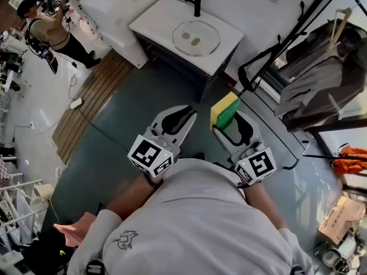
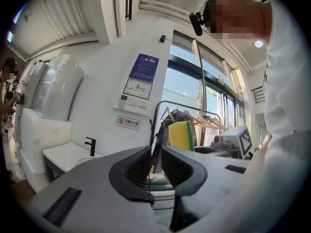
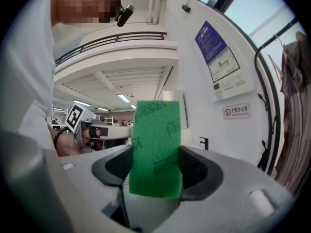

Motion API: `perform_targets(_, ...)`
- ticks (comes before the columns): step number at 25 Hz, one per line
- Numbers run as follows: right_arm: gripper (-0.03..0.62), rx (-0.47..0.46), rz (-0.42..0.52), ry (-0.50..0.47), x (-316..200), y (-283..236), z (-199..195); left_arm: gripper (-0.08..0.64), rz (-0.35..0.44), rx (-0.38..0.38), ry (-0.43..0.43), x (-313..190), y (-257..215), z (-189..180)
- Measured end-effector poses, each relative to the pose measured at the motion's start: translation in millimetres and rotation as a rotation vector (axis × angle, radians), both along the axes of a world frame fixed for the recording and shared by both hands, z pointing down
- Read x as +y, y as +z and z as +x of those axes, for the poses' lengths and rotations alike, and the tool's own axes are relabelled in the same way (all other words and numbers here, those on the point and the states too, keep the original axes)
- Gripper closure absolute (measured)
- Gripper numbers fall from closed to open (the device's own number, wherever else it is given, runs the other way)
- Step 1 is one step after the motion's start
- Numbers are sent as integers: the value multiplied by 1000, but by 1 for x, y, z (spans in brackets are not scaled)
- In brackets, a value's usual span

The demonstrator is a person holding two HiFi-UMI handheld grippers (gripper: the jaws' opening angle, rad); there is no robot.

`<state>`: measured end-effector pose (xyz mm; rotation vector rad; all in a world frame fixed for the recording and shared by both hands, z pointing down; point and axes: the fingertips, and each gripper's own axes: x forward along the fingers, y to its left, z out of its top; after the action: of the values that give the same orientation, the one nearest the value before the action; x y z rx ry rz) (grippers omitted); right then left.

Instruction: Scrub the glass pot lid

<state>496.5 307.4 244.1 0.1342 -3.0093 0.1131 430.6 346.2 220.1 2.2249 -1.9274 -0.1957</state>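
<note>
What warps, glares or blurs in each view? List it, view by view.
Head view: evenly lit and sharp, with the glass lid showing only a faint sheen. Left gripper view: fisheye with black corners, windows blown bright, the left claw looming large near the lens. Right gripper view: same fisheye curve, the sponge crisp, its print readable.

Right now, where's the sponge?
The sponge is clamped in the right tongs, centre right in the head view, beside the empty left tongs; the white counter with the black tap lies ahead.
</note>
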Motion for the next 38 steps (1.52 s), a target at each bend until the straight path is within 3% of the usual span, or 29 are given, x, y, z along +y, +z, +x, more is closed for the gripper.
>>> perform_targets(10,298,32,-13,20,9,10,-60,502,-9,44,30,8,16,-62)
perform_targets(16,298,50,-37,100,-9,10,-125,502,-11,43,55,12,15,-141)
perform_targets(23,298,51,-21,131,7,0,-203,502,-1,34,87,30,2,-220)
perform_targets(38,298,77,-57,0,13,27,-311,502,-20,28,-13,31,17,-320)
